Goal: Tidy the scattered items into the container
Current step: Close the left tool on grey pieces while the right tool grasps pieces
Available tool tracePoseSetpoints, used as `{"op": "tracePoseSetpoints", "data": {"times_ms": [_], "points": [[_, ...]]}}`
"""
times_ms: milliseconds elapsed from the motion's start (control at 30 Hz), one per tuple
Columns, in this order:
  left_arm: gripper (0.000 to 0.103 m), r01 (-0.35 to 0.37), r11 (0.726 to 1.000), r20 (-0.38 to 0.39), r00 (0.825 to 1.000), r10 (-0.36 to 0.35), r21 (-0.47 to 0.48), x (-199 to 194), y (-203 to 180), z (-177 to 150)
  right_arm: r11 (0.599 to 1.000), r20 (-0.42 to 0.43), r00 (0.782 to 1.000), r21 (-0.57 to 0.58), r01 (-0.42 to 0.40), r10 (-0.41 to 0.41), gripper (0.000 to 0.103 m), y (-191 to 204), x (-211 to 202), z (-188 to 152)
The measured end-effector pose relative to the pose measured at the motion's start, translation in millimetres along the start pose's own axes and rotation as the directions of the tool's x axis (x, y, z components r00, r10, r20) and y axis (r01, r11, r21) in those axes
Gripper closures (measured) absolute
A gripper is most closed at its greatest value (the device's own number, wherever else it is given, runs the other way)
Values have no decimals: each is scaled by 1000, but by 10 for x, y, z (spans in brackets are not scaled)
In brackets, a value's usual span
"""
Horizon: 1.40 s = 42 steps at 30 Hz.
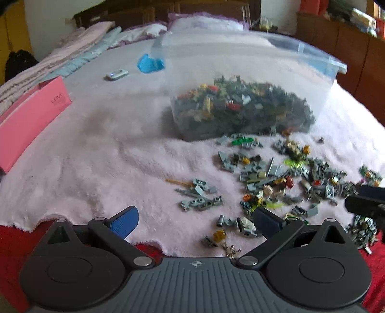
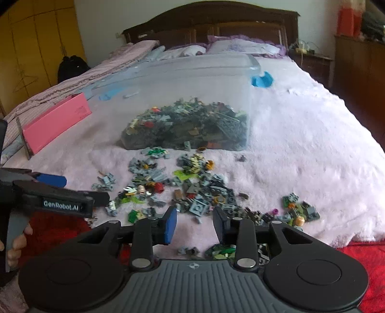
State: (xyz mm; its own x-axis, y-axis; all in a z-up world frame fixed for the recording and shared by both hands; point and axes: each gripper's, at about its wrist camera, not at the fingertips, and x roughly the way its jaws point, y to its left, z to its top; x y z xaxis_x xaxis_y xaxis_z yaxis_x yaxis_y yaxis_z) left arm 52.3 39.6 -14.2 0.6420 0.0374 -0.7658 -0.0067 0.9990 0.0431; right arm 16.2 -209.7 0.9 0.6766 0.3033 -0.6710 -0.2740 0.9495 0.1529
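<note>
A clear plastic bin (image 1: 320, 60) (image 2: 216, 69) stands on the pale pink blanket, its bottom filled with small toy bricks. In front of it lies a scatter of loose bricks (image 1: 272, 173) (image 2: 192, 190), mostly grey with green, orange and red bits. My left gripper (image 1: 196, 220) hovers wide open over the near left edge of the scatter, nothing between its blue pads. The right gripper (image 2: 195, 225) is open too, low over the near middle of the pile, holding nothing. The left gripper's body (image 2: 60, 199) shows at the left of the right wrist view, with a hand below it.
A pink box (image 1: 28, 115) (image 2: 57, 120) lies left of the bin. A blue object (image 1: 150, 63) (image 2: 261, 80) and a small white device (image 1: 116, 75) rest on the blanket further back. Pillows and a dark headboard (image 2: 216, 21) close the far end; red fabric (image 2: 361, 264) borders the near edge.
</note>
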Motion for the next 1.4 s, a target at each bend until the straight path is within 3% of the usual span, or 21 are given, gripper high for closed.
{"op": "tracePoseSetpoints", "data": {"times_ms": [133, 233, 300, 367, 500, 600, 700, 833, 900, 1233, 1300, 1400], "points": [[0, -4, 1000, 29, 1000, 5, -23, -75, 94, -26, 996, 14, 1000, -87, -17, 18, 68, 201, 144, 106], [0, -10, 999, 38, 999, 12, -43, -59, 164, -66, 993, -24, 1000, -119, -19, 16, 75, 317, 373, 187], [0, -64, 998, 48, 997, 65, -27, 36, 184, -81, 993, -50, 999, -117, -21, 15, 76, 302, 465, 210], [0, -99, 995, 32, 994, 100, -10, 187, 213, -80, 993, -77, 997, -115, -23, 14, 76, 286, 558, 234], [0, -87, 996, -41, 996, 85, -37, 487, 286, -33, 994, -130, 991, -110, -27, 13, 75, 255, 742, 280], [0, -95, 994, -41, 995, 92, -52, 532, 275, -19, 993, -161, 987, -117, -28, 9, 75, 244, 861, 308], [0, -94, 994, -8, 996, 94, -48, 534, 260, -57, 991, -142, 990, -136, -17, -2, 76, 277, 816, 267], [0, -77, 995, 68, 994, 81, -65, 560, 272, -140, 998, -135, 991, -65, 3, -12, 78, 261, 690, 204], [0, -76, 995, 87, 993, 81, -63, 558, 259, -160, 995, -134, 990, -95, 35, -48, 78, 283, 584, 193], [0, -15, 1000, 116, 993, 18, -23, 481, 380, -260, 989, -62, 991, -101, 110, -117, 75, 477, 583, 255], [0, -19, 1000, 113, 993, 20, -14, 435, 362, -270, 991, -67, 991, -80, 110, -116, 78, 466, 652, 213], [0, -10, 1000, 112, 994, 11, -2, 326, 356, -287, 991, -51, 993, -77, 106, -110, 92, 440, 689, 160]]}}
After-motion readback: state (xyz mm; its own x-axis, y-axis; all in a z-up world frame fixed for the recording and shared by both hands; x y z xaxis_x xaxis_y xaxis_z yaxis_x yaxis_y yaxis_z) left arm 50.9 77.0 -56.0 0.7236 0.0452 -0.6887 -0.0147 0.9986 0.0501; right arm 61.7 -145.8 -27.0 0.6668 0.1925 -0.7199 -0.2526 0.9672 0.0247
